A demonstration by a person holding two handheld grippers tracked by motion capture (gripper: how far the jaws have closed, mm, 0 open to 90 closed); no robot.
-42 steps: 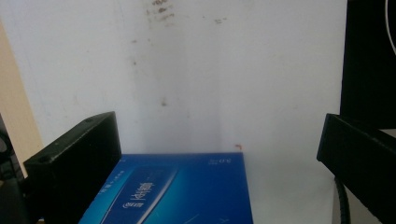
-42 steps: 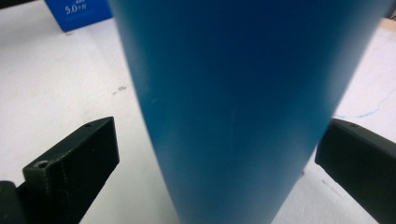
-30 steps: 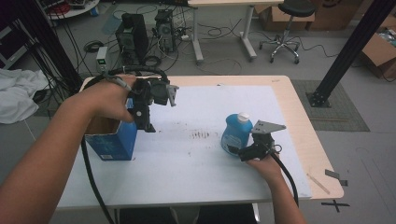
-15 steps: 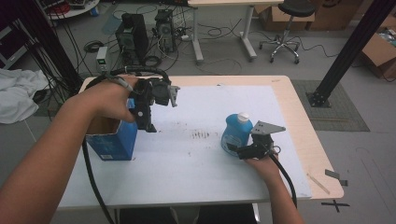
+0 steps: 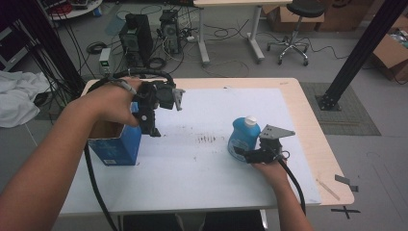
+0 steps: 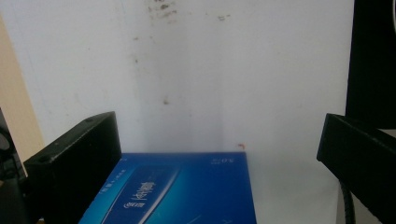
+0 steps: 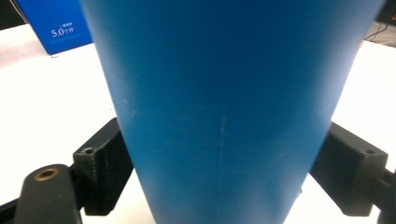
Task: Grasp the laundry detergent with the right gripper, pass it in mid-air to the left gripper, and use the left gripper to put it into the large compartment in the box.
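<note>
While matte black fingers [image 7: 100,172] close, smooth blue bottle [image 7: 224,102] bulges.

The middle of the sheet [image 5: 202,159] between box [image 5: 115,147] and bottle [image 5: 243,137] is left free. The left edge is blocked by the box, the right by the bottle.

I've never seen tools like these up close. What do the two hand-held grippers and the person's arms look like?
Both are black. The left gripper trails a thick black cable down past the table edge, and its blocky square fingers show in the left gripper view. The right gripper carries a grey three-cornered plate on top and a thinner black cable; its fingers have small round holes. The person's forearms are bare, with no sleeves or gloves.
</note>
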